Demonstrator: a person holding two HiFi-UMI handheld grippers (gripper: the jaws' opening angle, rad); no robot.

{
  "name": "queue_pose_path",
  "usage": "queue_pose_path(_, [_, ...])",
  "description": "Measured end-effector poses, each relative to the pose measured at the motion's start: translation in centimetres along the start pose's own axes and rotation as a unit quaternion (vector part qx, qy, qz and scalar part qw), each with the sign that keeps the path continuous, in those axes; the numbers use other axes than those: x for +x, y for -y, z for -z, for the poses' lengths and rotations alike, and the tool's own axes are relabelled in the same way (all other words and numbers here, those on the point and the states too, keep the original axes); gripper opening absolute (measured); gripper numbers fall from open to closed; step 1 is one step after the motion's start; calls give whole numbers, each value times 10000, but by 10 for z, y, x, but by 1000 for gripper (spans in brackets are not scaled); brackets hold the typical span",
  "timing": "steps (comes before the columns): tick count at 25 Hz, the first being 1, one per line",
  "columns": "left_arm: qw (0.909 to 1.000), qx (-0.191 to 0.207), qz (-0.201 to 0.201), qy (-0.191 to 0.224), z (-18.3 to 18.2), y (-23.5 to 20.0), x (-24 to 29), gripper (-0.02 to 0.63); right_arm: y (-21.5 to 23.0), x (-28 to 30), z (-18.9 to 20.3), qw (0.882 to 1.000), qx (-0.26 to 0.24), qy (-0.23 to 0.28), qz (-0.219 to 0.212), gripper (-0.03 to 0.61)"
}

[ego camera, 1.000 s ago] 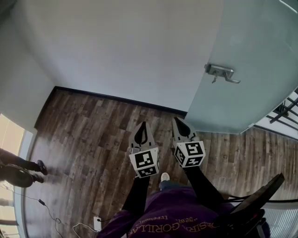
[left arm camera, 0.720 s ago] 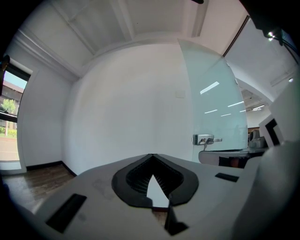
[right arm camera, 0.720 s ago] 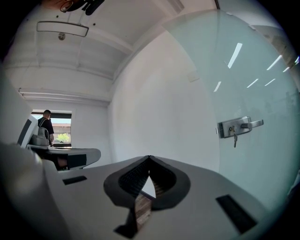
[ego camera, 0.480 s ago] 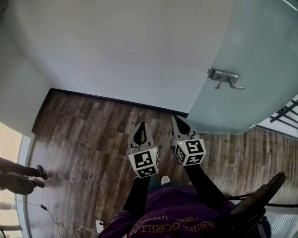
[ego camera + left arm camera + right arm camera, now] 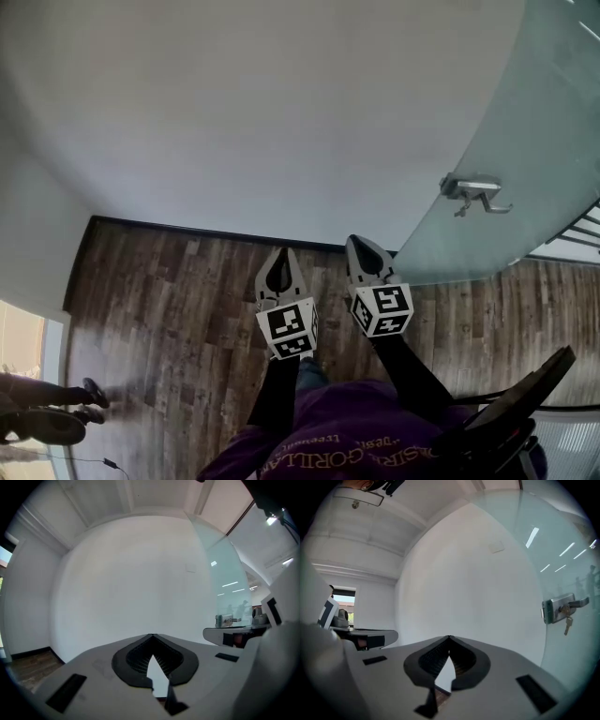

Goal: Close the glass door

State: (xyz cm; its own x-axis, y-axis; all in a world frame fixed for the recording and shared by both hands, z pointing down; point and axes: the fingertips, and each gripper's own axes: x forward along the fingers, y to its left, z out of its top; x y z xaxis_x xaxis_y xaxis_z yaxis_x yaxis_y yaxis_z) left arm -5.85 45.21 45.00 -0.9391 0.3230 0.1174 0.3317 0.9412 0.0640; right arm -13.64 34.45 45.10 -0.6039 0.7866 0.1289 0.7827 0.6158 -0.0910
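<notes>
The frosted glass door [image 5: 525,141] stands open at the right, swung in against the white wall. Its metal lever handle [image 5: 474,190] with a key hanging below shows in the right gripper view too, as handle [image 5: 560,609] on the glass door [image 5: 562,564]. My left gripper [image 5: 279,257] and right gripper [image 5: 360,246] are held side by side over the wooden floor, pointing at the wall, both shut and holding nothing. The handle lies up and to the right of the right gripper, well apart. In the left gripper view the handle [image 5: 226,620] is small at the right.
A white wall [image 5: 262,122] with a dark skirting board [image 5: 206,232] fills the view ahead. Wooden floor [image 5: 159,319] lies below. A dark railing [image 5: 581,234] shows past the door at the right. A person's shoes [image 5: 56,412] are at the lower left.
The wall has come closer and fills more of the head view. The door and its handle have slid to the right and lower in the picture. Both grippers stay shut, side by side.
</notes>
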Motion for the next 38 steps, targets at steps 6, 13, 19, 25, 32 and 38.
queue_pose_path(6, [9990,1,438,-23,-3,-22,59,-5,13,52,-4,9988,53,41,481,-9])
queue_pose_path(13, [9949,-188,980,-126,-2,-22,108,-6,25,81,3,9962,94,-61,867,-9])
queue_pose_path(19, [9903,-248,1352,-194,1,4,147,-5,61,96,6,9929,134,-143,1173,-9])
queue_pose_path(25, [9860,-119,1656,-139,-12,38,203,-5,102,130,-11,9927,105,-103,1194,-9])
queue_pose_path(32, [9782,-7,2065,-211,-14,102,256,-5,169,132,-16,9859,131,-154,1659,-9])
queue_pose_path(38, [9648,14,2610,-324,-9,157,275,-5,200,115,-19,9799,200,-86,1984,-9])
